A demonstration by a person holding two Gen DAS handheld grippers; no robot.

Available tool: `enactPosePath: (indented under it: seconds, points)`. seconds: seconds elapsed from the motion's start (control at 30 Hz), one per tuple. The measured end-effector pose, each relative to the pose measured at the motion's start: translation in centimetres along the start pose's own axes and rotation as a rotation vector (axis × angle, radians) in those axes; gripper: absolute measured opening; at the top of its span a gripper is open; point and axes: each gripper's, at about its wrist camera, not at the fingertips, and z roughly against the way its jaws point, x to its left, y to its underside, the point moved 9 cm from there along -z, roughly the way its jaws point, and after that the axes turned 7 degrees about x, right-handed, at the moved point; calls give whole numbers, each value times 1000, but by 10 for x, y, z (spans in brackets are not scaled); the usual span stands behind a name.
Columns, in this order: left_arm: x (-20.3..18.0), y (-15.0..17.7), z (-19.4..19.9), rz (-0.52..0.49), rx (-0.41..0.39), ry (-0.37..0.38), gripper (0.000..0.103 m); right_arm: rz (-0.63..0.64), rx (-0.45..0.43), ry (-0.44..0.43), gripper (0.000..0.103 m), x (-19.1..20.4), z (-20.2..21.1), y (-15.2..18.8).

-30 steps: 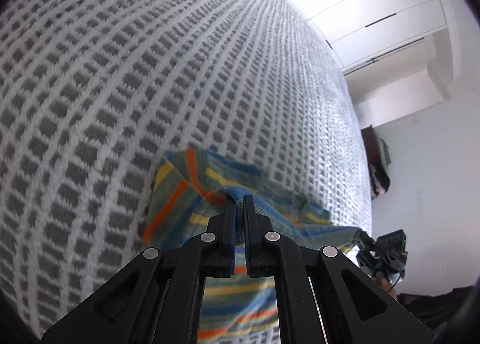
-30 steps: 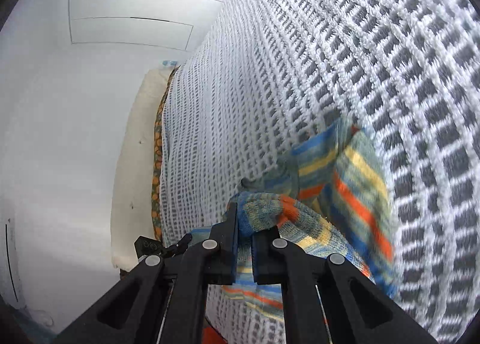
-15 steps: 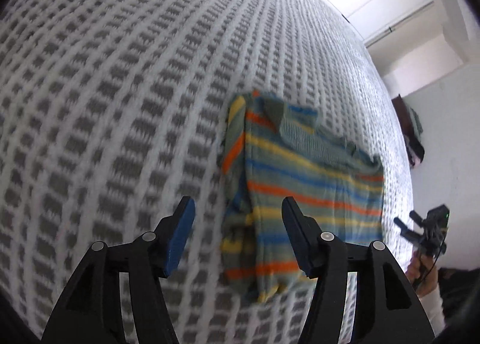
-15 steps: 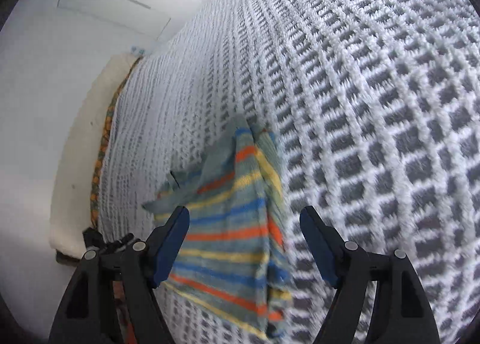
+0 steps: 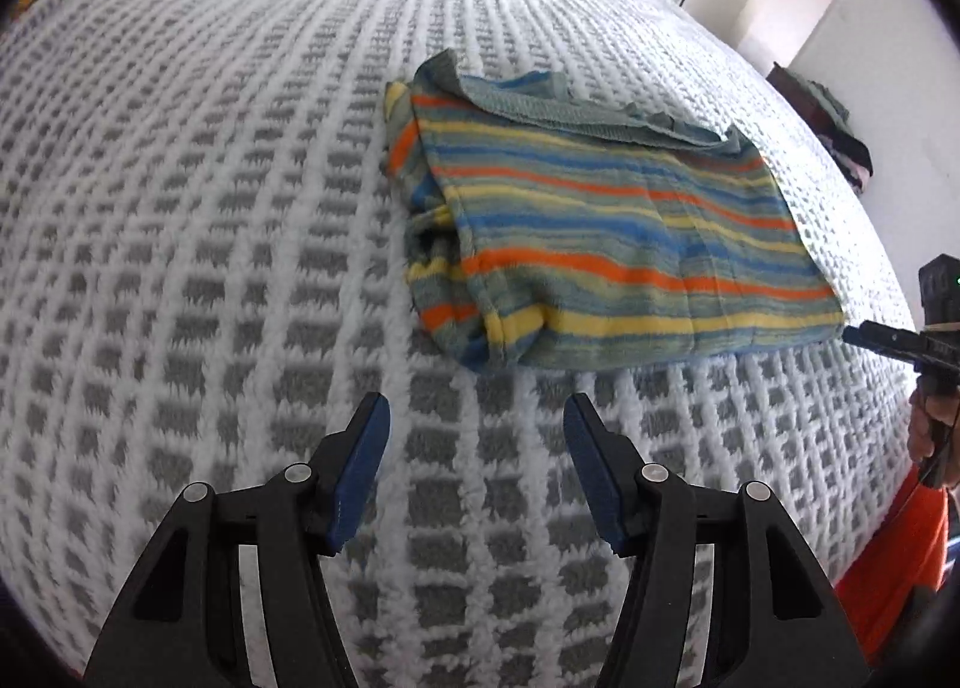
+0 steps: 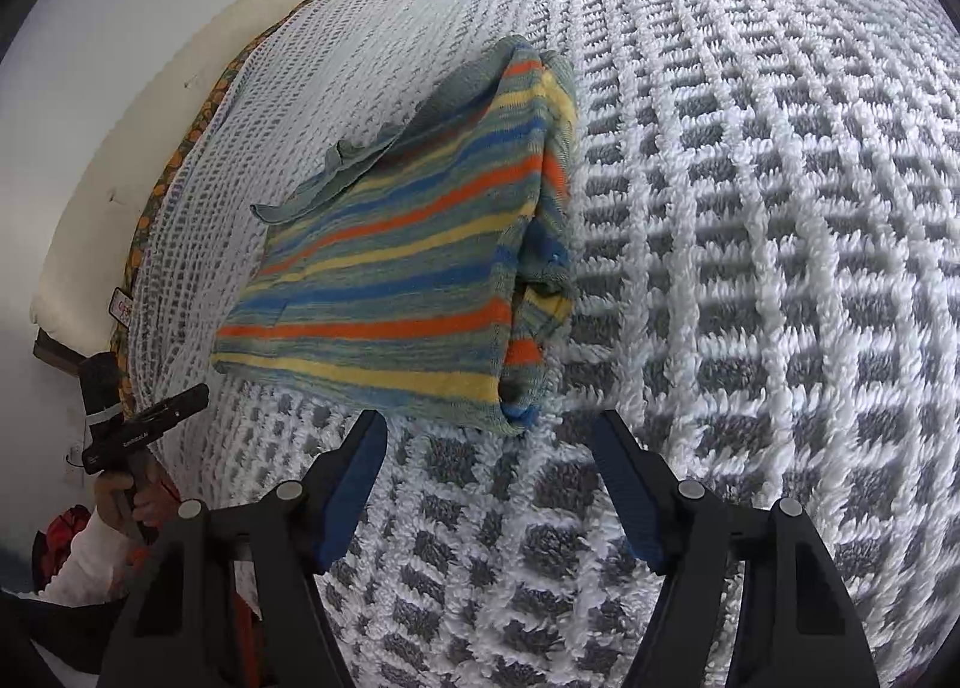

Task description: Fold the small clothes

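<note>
A small striped knit garment (image 5: 606, 244), with orange, yellow and blue stripes, lies folded flat on the bed. Its grey-green ribbed hem (image 5: 558, 111) runs along the far edge. My left gripper (image 5: 477, 430) hovers open just short of the garment's near edge, with nothing between its blue pads. In the right wrist view the same garment (image 6: 414, 268) lies ahead, and my right gripper (image 6: 489, 442) stands just short of its near corner. Its jaws are wide apart and closing a little, with only blanket between them.
A grey-and-white waffle-checked blanket (image 5: 210, 268) covers the whole bed. The other gripper (image 5: 900, 343) and a hand in an orange sleeve show at the right edge of the left view. The bed's side with a patterned sheet (image 6: 153, 208) and white wall lie left in the right view.
Both grippers opened and let go of the garment, then drew back toward me. The garment now lies flat and folded on the blanket.
</note>
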Motion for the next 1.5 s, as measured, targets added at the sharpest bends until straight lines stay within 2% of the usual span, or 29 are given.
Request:
enactPosePath:
  seconds: [0.07,0.13,0.3,0.33,0.47,0.63,0.67,0.73,0.77,0.8,0.87,1.03,1.2,1.4,1.5]
  points:
    - [-5,-14,-11,-18,-3,-7,58,8,-15,-5,71,0,1,-6]
    - [-9,-23,-26,-29,13,-8,40,30,-30,-7,71,1,10,-5]
    - [-15,-30,-36,-79,24,-10,12,89,-18,-35,71,5,20,0]
    - [-16,-31,-35,-79,21,-7,10,102,-17,-40,71,9,19,0]
    - [-8,-34,-28,-50,21,32,7,125,-18,-55,71,15,9,-10]
    - [3,-33,-19,-32,32,88,7,154,17,-44,66,20,-15,-18]
    - [3,-33,-20,-36,38,89,7,163,22,-39,59,21,-18,-19]
    - [2,-32,-23,-42,49,92,6,182,39,-35,34,23,-25,-20]
    - [1,-33,-24,-43,51,93,6,188,50,-9,7,22,-28,-21]
    - [1,-32,-24,-43,52,102,6,184,63,24,8,19,-30,-22]
    - [1,-31,-19,-39,48,126,5,157,82,19,7,15,-30,-22]
    - [10,-19,4,-73,47,188,4,185,142,15,7,23,-18,-12]
    - [5,0,16,-104,81,249,4,161,172,-58,7,30,-3,0]
    - [-1,45,35,-157,141,305,4,157,219,-151,7,38,20,33]
    - [5,63,32,-146,169,298,4,155,255,-171,7,37,25,54]
